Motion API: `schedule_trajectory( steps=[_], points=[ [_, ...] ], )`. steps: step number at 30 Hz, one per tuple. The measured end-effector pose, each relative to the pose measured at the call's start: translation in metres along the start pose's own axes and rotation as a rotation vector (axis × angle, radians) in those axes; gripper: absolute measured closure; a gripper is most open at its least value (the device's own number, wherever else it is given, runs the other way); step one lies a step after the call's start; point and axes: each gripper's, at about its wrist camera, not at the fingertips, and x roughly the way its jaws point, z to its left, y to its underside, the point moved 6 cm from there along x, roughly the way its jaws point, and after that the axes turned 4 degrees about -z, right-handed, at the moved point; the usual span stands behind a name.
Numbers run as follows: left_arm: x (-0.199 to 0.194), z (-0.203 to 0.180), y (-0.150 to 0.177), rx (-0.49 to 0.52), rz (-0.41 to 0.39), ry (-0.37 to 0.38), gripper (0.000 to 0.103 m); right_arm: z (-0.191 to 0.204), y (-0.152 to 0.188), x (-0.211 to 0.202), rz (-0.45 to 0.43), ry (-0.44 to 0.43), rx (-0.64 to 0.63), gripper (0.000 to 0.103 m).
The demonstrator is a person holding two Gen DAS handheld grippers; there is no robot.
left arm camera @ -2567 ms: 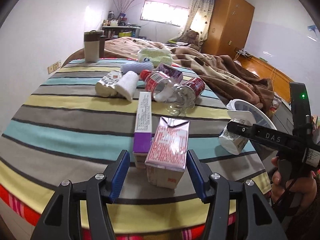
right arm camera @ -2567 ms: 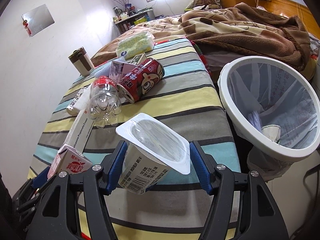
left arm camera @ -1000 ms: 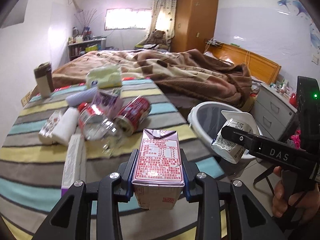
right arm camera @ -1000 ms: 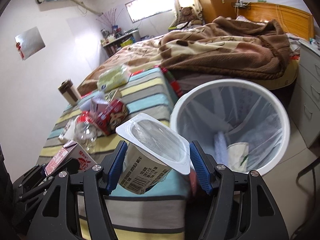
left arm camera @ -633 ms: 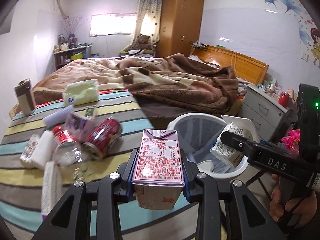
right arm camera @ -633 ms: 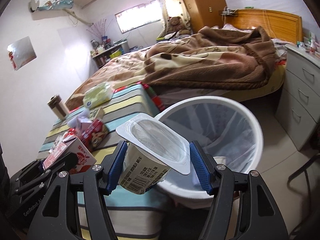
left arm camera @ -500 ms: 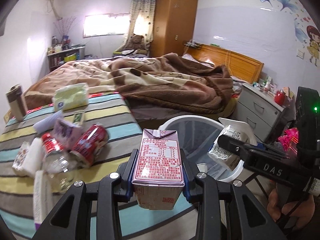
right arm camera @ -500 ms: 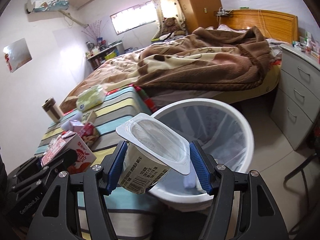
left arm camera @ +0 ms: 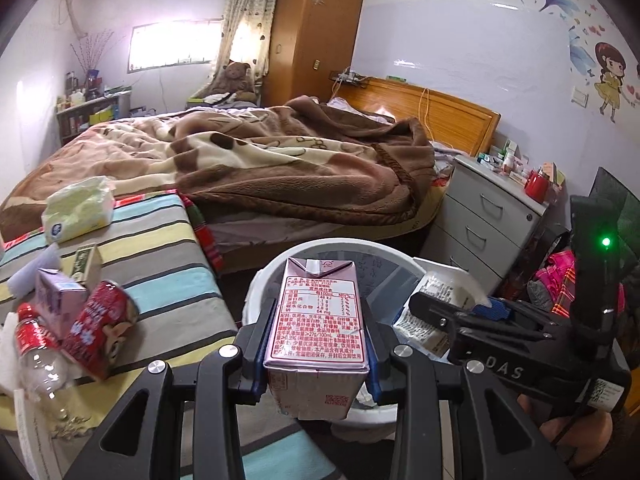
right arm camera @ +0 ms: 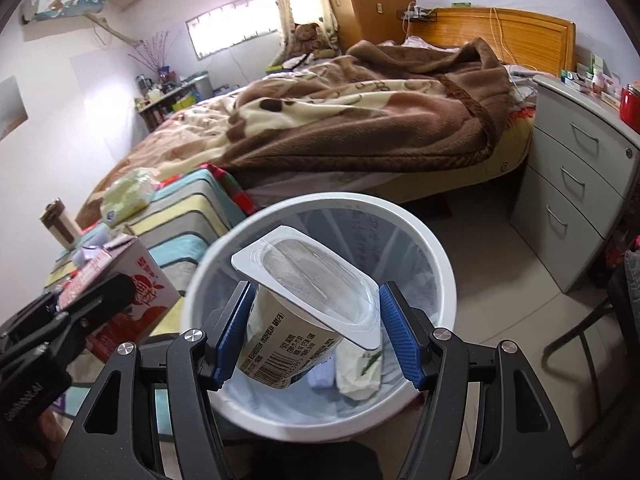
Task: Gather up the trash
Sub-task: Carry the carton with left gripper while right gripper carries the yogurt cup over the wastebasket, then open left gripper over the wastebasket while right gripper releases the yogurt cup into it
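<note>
The pink drink carton [left arm camera: 318,316] is sitting upright, clamped between the blue pads of the left hand-held gripper [left arm camera: 316,344], and is hanging in front of the white waste bin [left arm camera: 260,280], over its near rim. The white yogurt cup [right arm camera: 296,320], tilted with its clear lid facing up, is being squeezed between the pads of the right hand-held gripper [right arm camera: 316,334] and is hovering above the open mouth of the bin [right arm camera: 440,256]. In the right wrist view, crumpled white wrappers [right arm camera: 358,372] are lying at the bottom of the bin's mesh liner. In the left wrist view, the right tool is reaching in from the right with the cup over the bin's far side, and part of a hand [left arm camera: 568,428] is gripping its handle at the lower right.

To the left of the bin, a surface with a striped cloth [left arm camera: 160,264] is carrying more litter: a red can [left arm camera: 100,332] lying on its side, a small purple carton [left arm camera: 58,300] touching it, a clear bottle with a red cap [left arm camera: 36,352], and a pale green tissue pack [left arm camera: 78,208] farther back. Behind the bin, a bed with a brown blanket [left arm camera: 280,160] is filling the middle of the room, and a grey chest of drawers [left arm camera: 488,220] is standing to the right
</note>
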Motion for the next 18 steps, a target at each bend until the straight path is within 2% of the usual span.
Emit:
schedule_trajectory(
  steps=[7, 11, 13, 15, 18],
  points=[
    [0.018, -0.012, 0.0, 0.023, 0.024, 0.04, 0.066, -0.012, 0.003, 0.009, 0.04, 0.037, -0.001, 0.037],
    [0.024, -0.01, 0.002, 0.021, 0.034, 0.034, 0.066, -0.013, 0.005, 0.01, 0.052, 0.04, -0.003, 0.037],
    [0.023, -0.009, 0.001, 0.012, 0.033, 0.04, 0.063, -0.014, 0.005, 0.011, 0.056, 0.049, -0.001, 0.037],
    [0.022, -0.007, 0.0, 0.008, 0.028, 0.037, 0.054, -0.015, 0.007, 0.012, 0.062, 0.053, 0.002, 0.037],
    [0.019, -0.004, -0.001, -0.003, 0.02, 0.039, 0.051, -0.015, 0.007, 0.013, 0.067, 0.039, 0.011, 0.035]
  ],
)
